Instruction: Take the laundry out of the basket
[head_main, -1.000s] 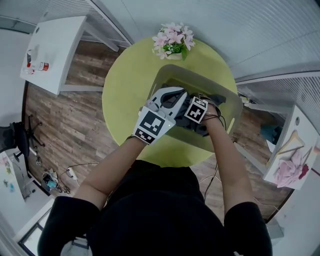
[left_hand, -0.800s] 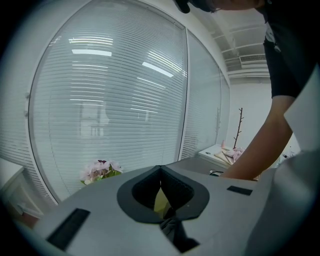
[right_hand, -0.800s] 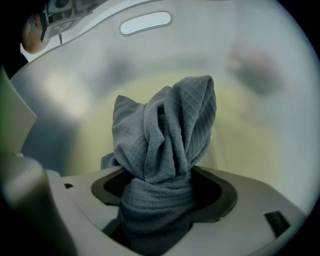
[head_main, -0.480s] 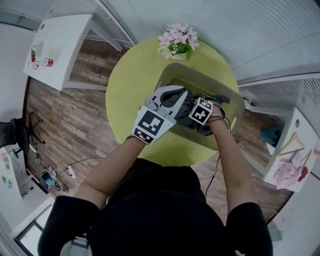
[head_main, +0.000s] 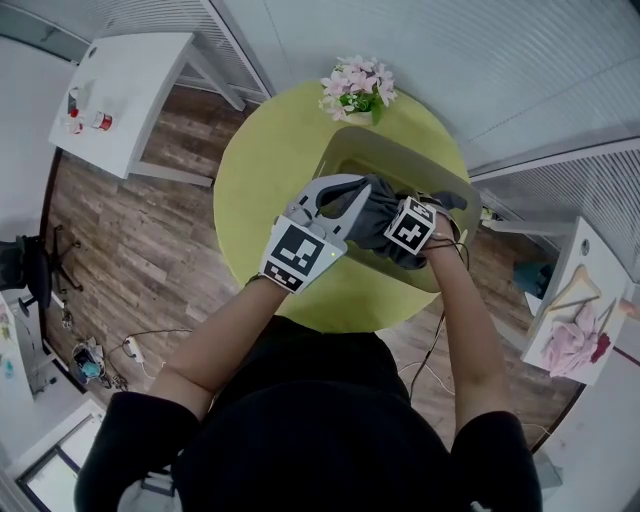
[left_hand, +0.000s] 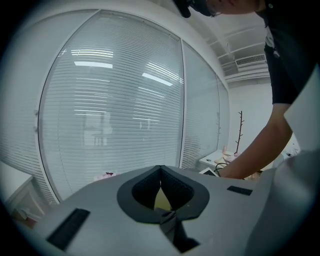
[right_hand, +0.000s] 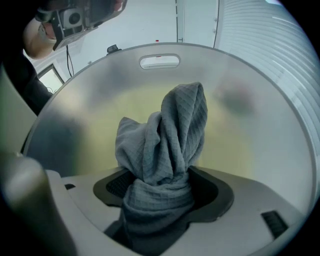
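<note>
Closest in, the left gripper (left_hand: 160, 170) has its jaws pressed together, the tips meeting. A narrow slit below them shows yellow-green, and a dark sliver sits at the root of the jaws; I cannot tell what that sliver is. In the head view this gripper hangs over the near rim of the basket (head_main: 352, 150), at about 9 o'clock of it.

Just beside it, at 3 o'clock, the right gripper (right_hand: 161, 184) is pinching the grey cloth (right_hand: 165, 140). The waffle-textured fabric is bunched thick between the two jaws and stands up from them in a twisted peak. Seen from the head, the cloth stretches across from the right gripper toward the left one, over the basket's opening, with most of it raised above the rim.

The basket is pale and translucent, with a slot handle in its far wall. It sits on the round yellow-green worktop (head_main: 260, 170), toward that worktop's 3 o'clock side. At the worktop's 12 o'clock edge stands a pot of pink flowers (head_main: 358, 85). Farther off, at 10 o'clock, a white desk (head_main: 120, 90) stands on the wooden floor (head_main: 130, 230).
</note>
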